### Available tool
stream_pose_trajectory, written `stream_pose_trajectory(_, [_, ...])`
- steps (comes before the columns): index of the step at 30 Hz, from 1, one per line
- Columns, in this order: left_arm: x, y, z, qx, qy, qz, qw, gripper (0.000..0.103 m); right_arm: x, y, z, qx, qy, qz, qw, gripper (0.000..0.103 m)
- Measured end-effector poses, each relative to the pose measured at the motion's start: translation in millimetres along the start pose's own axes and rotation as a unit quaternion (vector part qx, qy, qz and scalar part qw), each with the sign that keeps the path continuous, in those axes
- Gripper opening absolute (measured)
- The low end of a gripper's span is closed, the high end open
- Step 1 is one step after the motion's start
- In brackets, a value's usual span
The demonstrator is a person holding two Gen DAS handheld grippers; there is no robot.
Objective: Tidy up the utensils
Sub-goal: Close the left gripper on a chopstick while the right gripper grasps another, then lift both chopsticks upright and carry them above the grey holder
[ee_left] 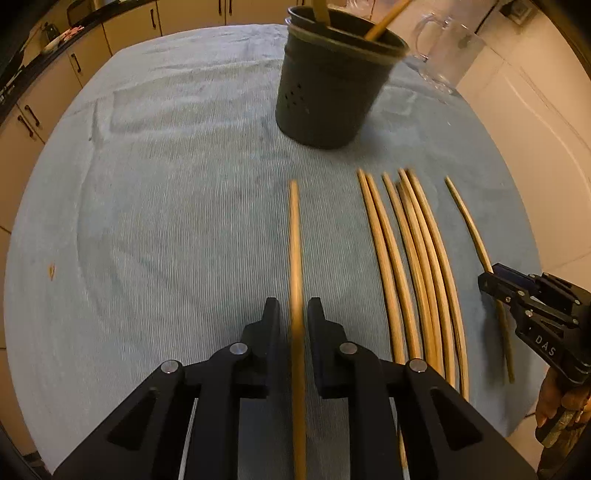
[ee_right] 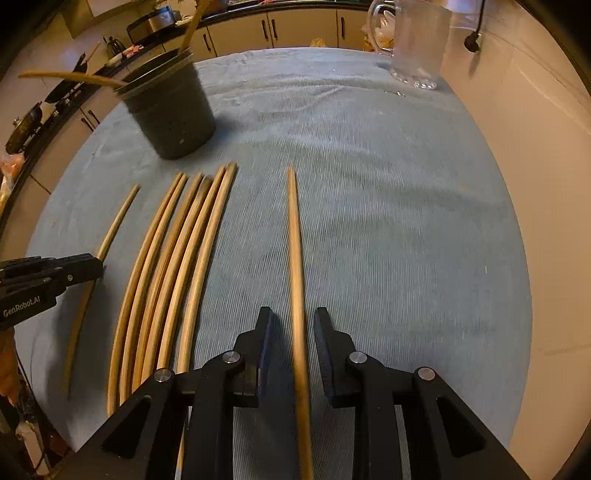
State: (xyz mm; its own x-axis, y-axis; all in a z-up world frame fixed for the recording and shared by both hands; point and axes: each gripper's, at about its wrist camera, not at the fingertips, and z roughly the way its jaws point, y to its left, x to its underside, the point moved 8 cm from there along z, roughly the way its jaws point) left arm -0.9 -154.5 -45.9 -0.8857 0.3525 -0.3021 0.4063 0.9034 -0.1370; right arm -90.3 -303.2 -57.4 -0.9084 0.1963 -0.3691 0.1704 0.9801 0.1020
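Several wooden chopsticks lie side by side (ee_left: 413,258) on the blue cloth; they also show in the right wrist view (ee_right: 177,258). A dark holder (ee_left: 328,81) stands at the back with two sticks in it; it also shows in the right wrist view (ee_right: 170,110). My left gripper (ee_left: 293,314) is open around the leftmost single chopstick (ee_left: 294,240), jaws on either side. My right gripper (ee_right: 293,325) is open around the rightmost single chopstick (ee_right: 295,240). Each gripper shows in the other's view, the right one (ee_left: 491,280) and the left one (ee_right: 92,267), over its stick.
A clear glass mug (ee_right: 417,44) stands at the back right of the cloth-covered table (ee_right: 388,221); it also shows in the left wrist view (ee_left: 443,48). Kitchen cabinets (ee_right: 303,27) and a counter with pans lie beyond the table.
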Motion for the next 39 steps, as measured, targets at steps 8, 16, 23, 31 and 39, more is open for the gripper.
stream_pose_trajectory(8, [-35, 4, 8, 0.010, -0.029, -0.009, 0.9995, 0.015, -59, -1, 25, 0.043, 0.021, -0.019, 0.999, 0.024])
stream_pose_trajectory(16, [-35, 2, 5, -0.009, -0.075, 0.012, 0.9970, 0.005, -75, 14, 33, 0.049, -0.006, -0.026, 0.998, 0.006])
stream_pose_trajectory(23, [-20, 4, -48, 0.001, -0.133, -0.003, 0.9911, 0.005, -78, 17, -12, 0.005, -0.073, -0.002, 0.997, 0.006])
stream_pose_trajectory(31, [8, -5, -144, 0.013, -0.234, -0.004, 0.9723, 0.005, -66, 22, -110, -0.014, -0.186, 0.011, 0.982, 0.006])
stream_pose_trajectory(39, [42, -22, -202, -0.008, -0.319, 0.015, 0.9478, 0.005, -27, 23, -165, -0.013, -0.246, 0.005, 0.969, 0.006])
